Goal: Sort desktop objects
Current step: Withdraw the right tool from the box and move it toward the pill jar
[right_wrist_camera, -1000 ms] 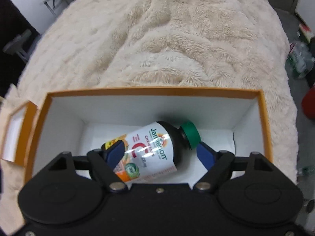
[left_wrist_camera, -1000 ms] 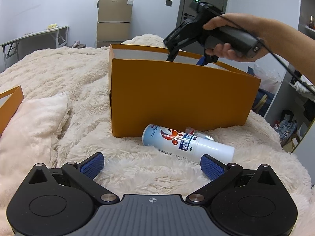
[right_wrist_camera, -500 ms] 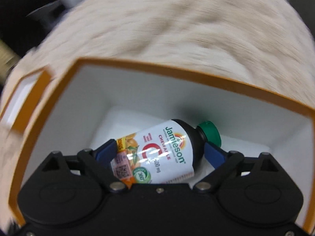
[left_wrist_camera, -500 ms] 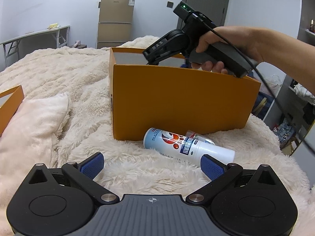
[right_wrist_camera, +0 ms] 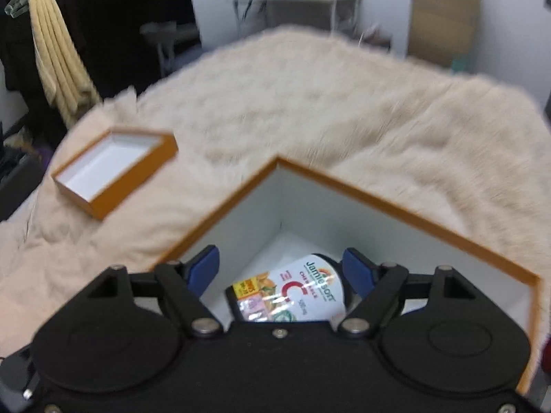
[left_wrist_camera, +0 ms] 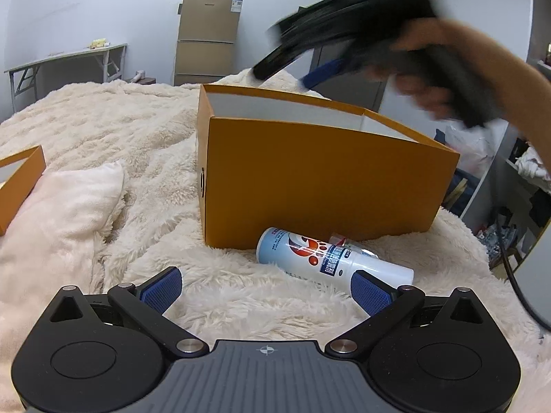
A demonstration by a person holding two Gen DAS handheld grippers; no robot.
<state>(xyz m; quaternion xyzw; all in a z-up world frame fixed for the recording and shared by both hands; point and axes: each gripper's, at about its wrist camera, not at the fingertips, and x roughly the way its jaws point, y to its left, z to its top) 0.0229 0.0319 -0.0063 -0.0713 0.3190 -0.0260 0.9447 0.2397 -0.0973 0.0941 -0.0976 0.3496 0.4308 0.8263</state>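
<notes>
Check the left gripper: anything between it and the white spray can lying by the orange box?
Nothing visible. The left gripper is open, and the white spray can lies on the fluffy blanket just ahead of its fingers, against the foot of the orange box. Only bare blanket sits between.

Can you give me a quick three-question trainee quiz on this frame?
1. True or false: the vitamin bottle lies inside the orange box.
2. Which item is outside the box, against its near wall? A) spray can B) pillow C) box lid
3. Fill in: the right tongs are ____, with no grip on the bottle.

Key: 1 true. 2 A. 3 open; they have just been opening, and the bottle lies below them in the box.
</notes>
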